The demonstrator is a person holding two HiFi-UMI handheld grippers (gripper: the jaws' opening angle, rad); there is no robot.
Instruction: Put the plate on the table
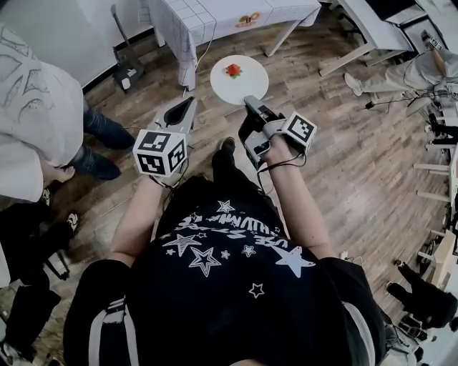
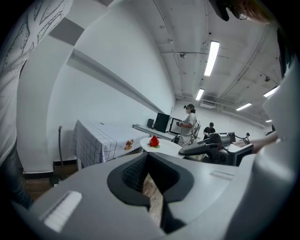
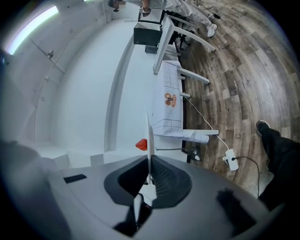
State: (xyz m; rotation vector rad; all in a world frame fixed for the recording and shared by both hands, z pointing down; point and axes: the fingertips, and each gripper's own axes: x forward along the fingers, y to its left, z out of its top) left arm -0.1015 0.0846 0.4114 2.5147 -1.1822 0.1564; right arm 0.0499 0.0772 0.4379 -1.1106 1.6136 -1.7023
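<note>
Both forearms out front, tongs angled slightly down. Right tongs point(image 1: 252, 106) are clamped on the near rim of the plate point(image 1: 240, 84), held in the air short of the checked-cloth surface point(image 1: 215, 18); left tongs point(image 1: 187, 107) are closed on nothing just beside it. Red item point(image 1: 233, 70) on the plate is too small to identify, and the surface's far side is cut off.
</note>
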